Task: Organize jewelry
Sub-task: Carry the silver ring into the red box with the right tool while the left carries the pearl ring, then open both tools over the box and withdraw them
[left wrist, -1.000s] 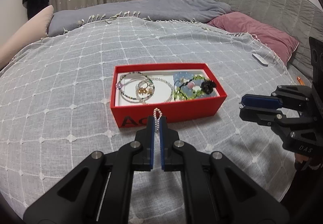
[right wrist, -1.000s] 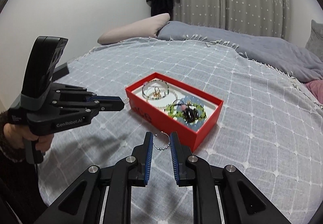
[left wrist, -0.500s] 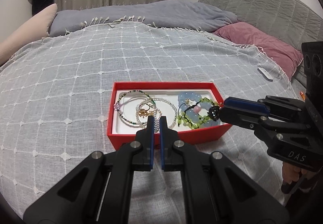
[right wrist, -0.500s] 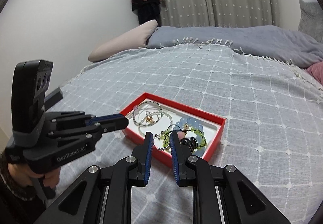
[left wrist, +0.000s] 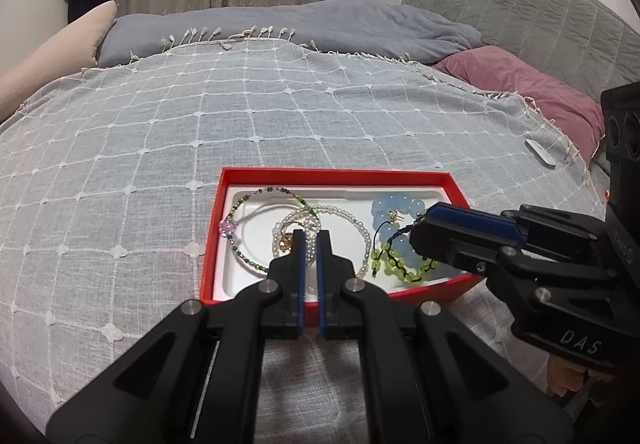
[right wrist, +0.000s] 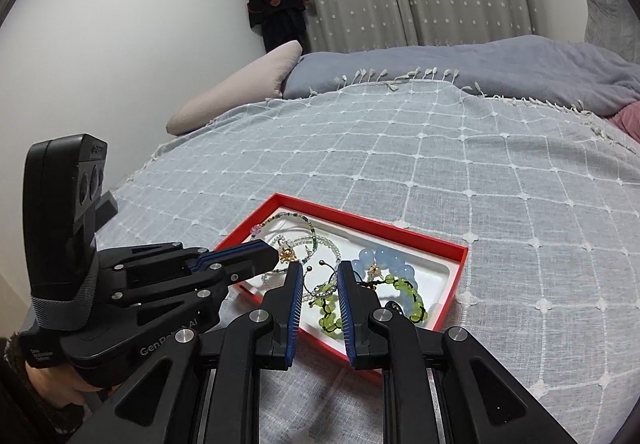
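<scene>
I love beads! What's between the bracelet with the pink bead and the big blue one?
A white pearl bracelet with a gold charm, in the left wrist view.

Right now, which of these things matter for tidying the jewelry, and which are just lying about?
Part of the job:
red box
blue bead bracelet
green bead bracelet
pearl strand
left claw
right claw

Just lying about:
pink pillow
grey blanket
dark garment
</scene>
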